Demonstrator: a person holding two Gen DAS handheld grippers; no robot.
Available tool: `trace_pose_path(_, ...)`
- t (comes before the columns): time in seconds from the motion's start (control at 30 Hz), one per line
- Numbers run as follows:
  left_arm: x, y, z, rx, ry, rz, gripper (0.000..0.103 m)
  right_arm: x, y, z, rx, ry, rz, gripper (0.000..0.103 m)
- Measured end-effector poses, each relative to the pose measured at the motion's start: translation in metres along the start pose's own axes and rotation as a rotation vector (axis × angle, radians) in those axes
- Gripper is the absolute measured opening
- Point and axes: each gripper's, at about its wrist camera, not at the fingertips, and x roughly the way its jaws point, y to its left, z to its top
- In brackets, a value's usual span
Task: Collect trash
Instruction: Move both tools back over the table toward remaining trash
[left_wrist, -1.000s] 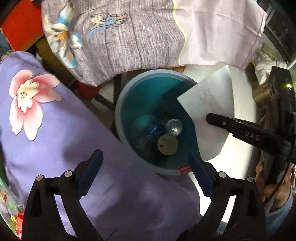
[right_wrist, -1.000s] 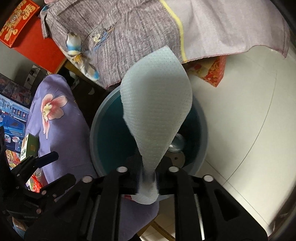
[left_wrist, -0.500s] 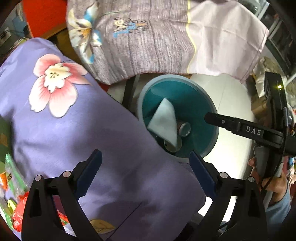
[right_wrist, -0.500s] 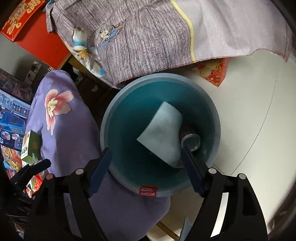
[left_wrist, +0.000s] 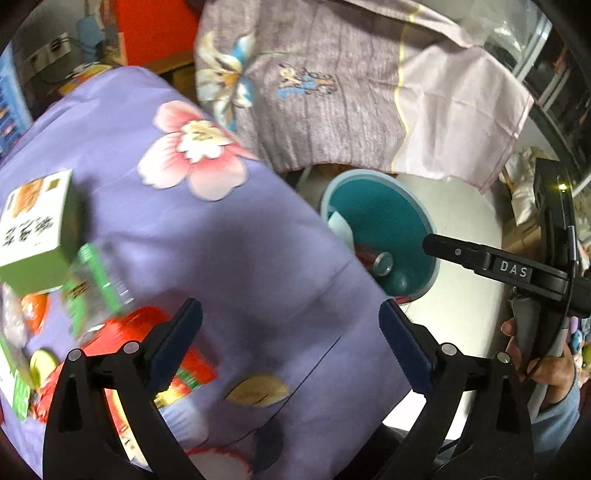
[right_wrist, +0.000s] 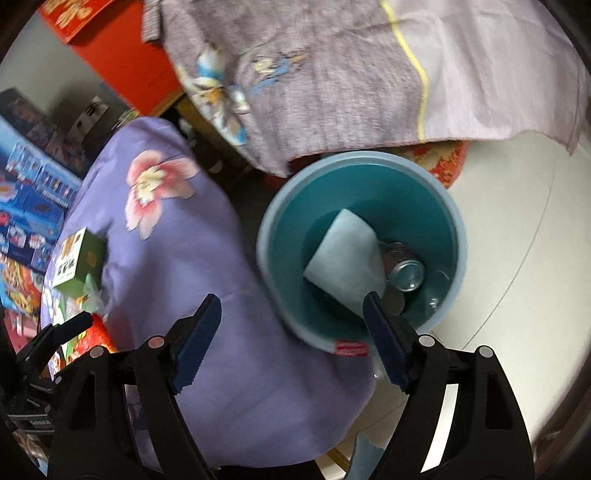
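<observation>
Inside the round teal bin (right_wrist: 360, 184), a pale, dimpled paper sheet (right_wrist: 345, 264) lies folded against a shiny metal can (right_wrist: 406, 271). Beside the bin, smooth purple flowered cloth (right_wrist: 192, 258) covers the worktop, carrying a green carton (left_wrist: 35, 230). Both the left hand-held gripper (left_wrist: 290, 332) and right hand-held gripper (right_wrist: 291, 336) stand wide apart, holding nothing.

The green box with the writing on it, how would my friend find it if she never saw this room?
Start at the big purple flowered cloth beside the blue trash bin. On the cloth's far-left side, away from the bin, sits the green box, near a red packet. Only it is cube-shaped, with green sides and a white top bearing dark characters.
</observation>
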Motion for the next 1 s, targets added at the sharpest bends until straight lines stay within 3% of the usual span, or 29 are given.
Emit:
trace_pose_path(0.53, -0.066, 0.094, -0.076, -0.082, -0.052, 0.089, 0.097, -0.005, 0.104, -0.040, -0.183, 0.036, 0.035, 0.076)
trace_pose_path(1.0, -0.089, 0.110, -0.163, 0.082, 0.007, 0.069, 0.097, -0.002, 0.168, -0.094, -0.337, 0.104, 0.020, 0.076)
